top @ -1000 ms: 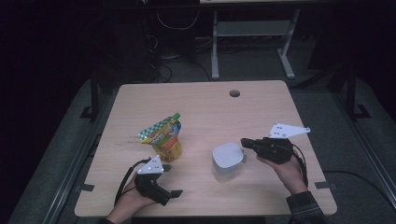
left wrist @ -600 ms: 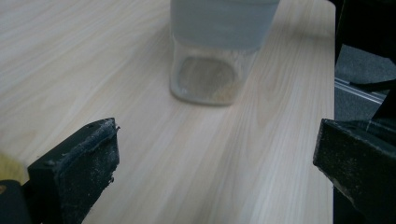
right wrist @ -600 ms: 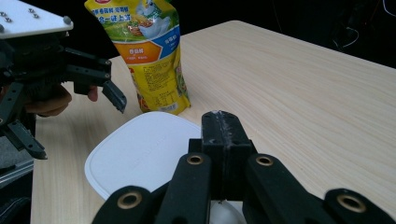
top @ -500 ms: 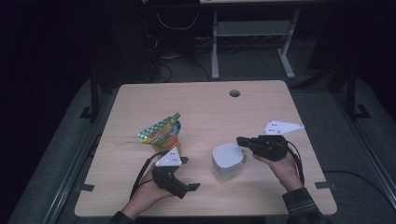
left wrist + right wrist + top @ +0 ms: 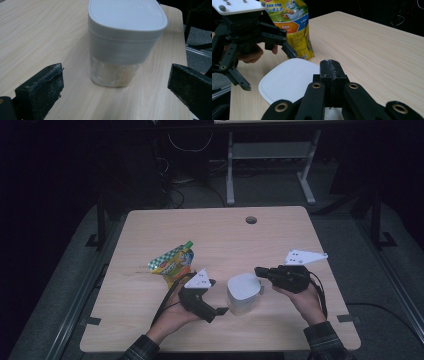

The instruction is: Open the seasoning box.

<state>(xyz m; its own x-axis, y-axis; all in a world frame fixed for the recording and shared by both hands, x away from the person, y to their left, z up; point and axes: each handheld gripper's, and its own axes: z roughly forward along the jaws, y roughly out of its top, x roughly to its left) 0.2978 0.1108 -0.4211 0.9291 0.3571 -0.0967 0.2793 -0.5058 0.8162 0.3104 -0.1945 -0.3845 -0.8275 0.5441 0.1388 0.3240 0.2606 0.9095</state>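
Wooden and pale, the table [image 5: 150,325] sits in a dark room with a grey floor around it.

Closest to the person, the left gripper [image 5: 212,297] is held in the left hand [image 5: 172,317]. Its jaws are spread wide apart with nothing between them. In the left gripper view, the two black jaws stand at the bottom corners, and the tub [image 5: 125,42] stands on the table just ahead, in the gap's line but not touched.

The tub [image 5: 243,292] is clear at the bottom and has a big white lid on top. It stands upright near the front middle of the table, between the two grippers.

On the other side, the right gripper [image 5: 260,271] is held in the right hand [image 5: 302,300]. Its jaws are pressed together and grasp nothing. Its tip is just beside the tub's lid, and I cannot tell if they touch. In the right gripper view, the closed black jaws point over the white lid.

A little farther back, a yellow and green snack bag [image 5: 172,262] is on the table behind the left gripper.

Far back, a small round hole [image 5: 251,220] is in the table top.
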